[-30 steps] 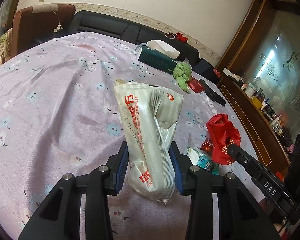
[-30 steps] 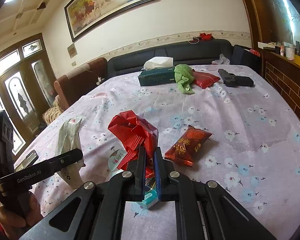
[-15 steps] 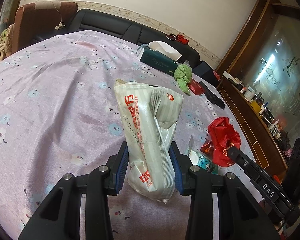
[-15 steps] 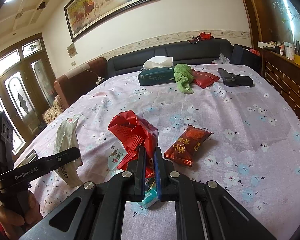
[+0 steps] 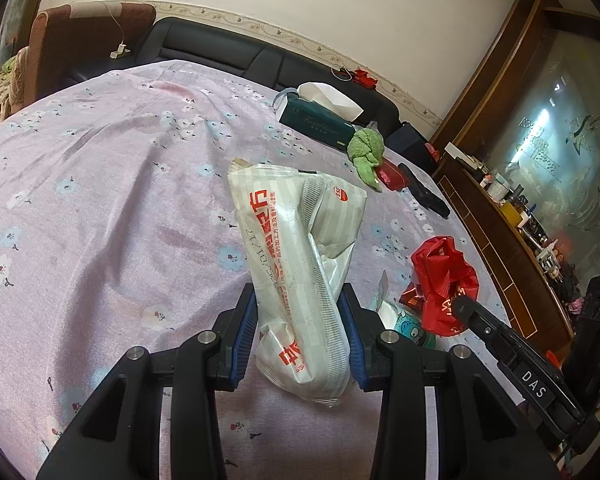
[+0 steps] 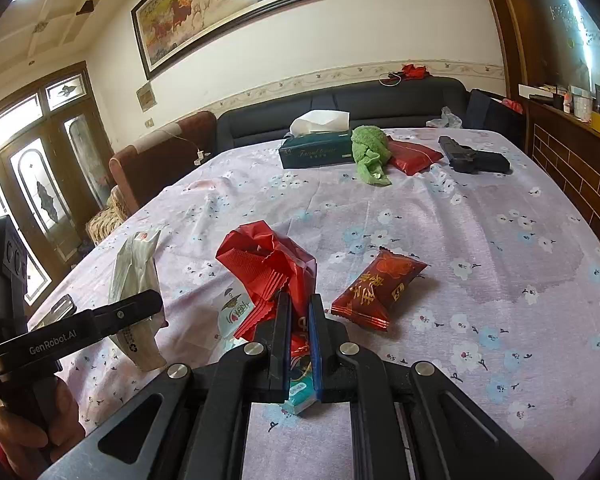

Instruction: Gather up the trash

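The left gripper (image 5: 299,334) has its blue-padded fingers (image 5: 245,330) pinching a white wrapper with red lettering (image 5: 300,256), held upright above the floral purple cloth of the worktop (image 5: 100,216). The right gripper (image 6: 299,334) has its fingers pressed nearly together on the lower edge of a crumpled red plastic bag (image 6: 266,266) — a small teal packet (image 6: 300,394) lies under the fingertips (whether it is caught too cannot be told). Just beside the bag lies a dark red snack packet (image 6: 378,290), while a green tissue box (image 6: 316,152), a green cloth (image 6: 370,150) and a black pistol-shaped object (image 6: 472,158) sit at the far edge.
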`<control>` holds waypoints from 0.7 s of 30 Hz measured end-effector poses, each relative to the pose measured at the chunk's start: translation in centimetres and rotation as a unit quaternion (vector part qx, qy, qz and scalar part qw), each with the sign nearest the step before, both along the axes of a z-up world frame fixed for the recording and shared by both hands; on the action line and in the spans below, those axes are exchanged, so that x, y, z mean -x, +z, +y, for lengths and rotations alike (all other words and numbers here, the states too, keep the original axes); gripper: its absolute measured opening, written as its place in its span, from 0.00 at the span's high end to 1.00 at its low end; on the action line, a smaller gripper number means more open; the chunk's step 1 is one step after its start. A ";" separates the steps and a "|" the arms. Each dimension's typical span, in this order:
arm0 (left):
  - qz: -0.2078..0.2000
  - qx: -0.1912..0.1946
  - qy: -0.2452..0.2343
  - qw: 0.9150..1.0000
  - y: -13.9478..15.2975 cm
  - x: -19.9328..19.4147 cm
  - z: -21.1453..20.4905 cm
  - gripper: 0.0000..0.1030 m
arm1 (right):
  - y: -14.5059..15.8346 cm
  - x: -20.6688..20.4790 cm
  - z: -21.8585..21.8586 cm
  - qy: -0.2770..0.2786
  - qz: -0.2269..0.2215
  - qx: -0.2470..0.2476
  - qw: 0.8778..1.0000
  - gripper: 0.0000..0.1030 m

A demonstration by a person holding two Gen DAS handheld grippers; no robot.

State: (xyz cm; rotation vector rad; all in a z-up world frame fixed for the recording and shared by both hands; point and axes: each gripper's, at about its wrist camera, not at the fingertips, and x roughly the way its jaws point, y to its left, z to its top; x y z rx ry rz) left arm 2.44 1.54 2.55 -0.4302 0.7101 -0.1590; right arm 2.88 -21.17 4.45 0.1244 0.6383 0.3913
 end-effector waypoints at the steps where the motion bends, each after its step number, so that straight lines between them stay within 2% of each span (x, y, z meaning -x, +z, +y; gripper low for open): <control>1: 0.000 0.000 0.000 1.000 0.0 0.0 0.0 0.63 | 0.0 0.0 0.0 0.000 0.000 0.000 1.000 0.92; 13: 0.009 0.006 0.001 1.000 -0.3 -0.4 0.1 0.63 | 0.0 0.0 0.0 -0.001 0.001 0.000 1.000 0.92; 19: 0.013 0.015 -0.012 1.000 -0.5 -0.5 -0.1 0.63 | -0.1 -0.5 -0.8 -0.024 0.007 -0.007 1.000 0.92; 21: 0.007 0.005 -0.010 1.000 -0.2 0.0 -0.4 0.63 | -0.1 -0.6 -1.6 -0.037 0.019 -0.021 0.999 0.92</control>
